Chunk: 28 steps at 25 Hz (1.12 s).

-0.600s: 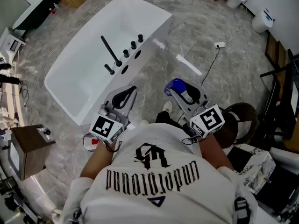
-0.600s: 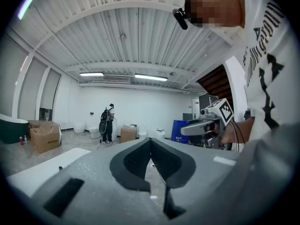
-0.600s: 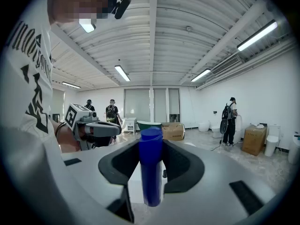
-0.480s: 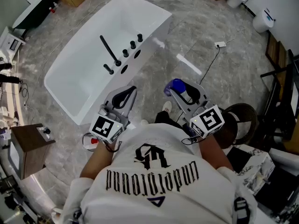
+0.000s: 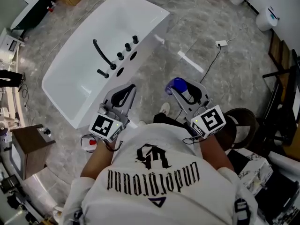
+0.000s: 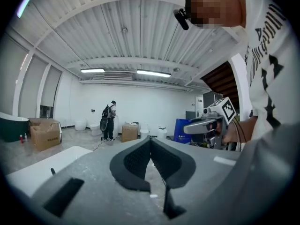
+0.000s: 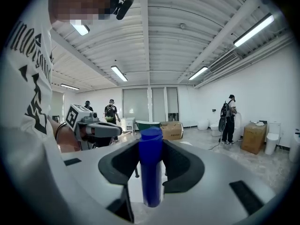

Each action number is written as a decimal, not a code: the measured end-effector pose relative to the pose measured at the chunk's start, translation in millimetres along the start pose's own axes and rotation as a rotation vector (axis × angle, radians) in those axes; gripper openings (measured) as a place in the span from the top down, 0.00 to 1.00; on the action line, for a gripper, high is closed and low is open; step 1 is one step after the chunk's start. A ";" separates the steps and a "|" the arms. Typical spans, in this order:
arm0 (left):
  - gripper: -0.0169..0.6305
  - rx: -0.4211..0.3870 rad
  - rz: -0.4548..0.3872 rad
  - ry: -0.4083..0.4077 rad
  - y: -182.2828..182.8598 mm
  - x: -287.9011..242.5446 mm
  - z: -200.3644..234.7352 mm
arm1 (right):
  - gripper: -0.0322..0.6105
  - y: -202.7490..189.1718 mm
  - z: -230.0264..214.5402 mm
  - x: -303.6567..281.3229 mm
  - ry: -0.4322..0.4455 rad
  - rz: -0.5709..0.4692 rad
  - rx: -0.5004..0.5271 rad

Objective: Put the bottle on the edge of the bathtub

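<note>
Right gripper (image 7: 151,146) pinches the blue bottle (image 7: 151,182) upright — left gripper (image 6: 151,142) pressed together, empty — both apart from the bathtub (image 5: 79,60).

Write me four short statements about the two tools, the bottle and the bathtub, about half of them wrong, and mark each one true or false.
1. The right tool grips a blue bottle between its jaws. True.
2. The left tool holds a second bottle. False: its jaws are together with nothing between them.
3. The bottle already stands on the edge of the bathtub. False: it is in the right tool, over the floor and apart from the bathtub.
4. A black faucet is mounted on the bathtub's edge. True.
</note>
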<state>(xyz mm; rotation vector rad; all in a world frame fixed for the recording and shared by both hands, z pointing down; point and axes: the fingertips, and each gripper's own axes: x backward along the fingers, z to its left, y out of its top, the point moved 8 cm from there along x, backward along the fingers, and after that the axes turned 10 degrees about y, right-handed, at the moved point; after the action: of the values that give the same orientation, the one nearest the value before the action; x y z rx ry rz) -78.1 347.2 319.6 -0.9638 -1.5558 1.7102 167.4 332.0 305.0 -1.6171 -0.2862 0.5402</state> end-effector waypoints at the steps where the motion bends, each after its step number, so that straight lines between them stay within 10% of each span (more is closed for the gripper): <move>1: 0.95 -0.001 -0.001 0.003 1.1 -10.6 -0.6 | 0.71 -0.1 -9.7 1.6 0.002 0.001 0.001; 28: 0.95 -0.027 -0.036 0.006 29.0 -181.6 -4.1 | 0.71 15.2 -167.9 14.8 0.026 0.000 0.017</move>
<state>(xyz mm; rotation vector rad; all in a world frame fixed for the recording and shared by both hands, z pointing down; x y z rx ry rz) 23.5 194.3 309.7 -0.9484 -1.5867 1.6640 262.3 192.2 295.0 -1.6064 -0.2616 0.5197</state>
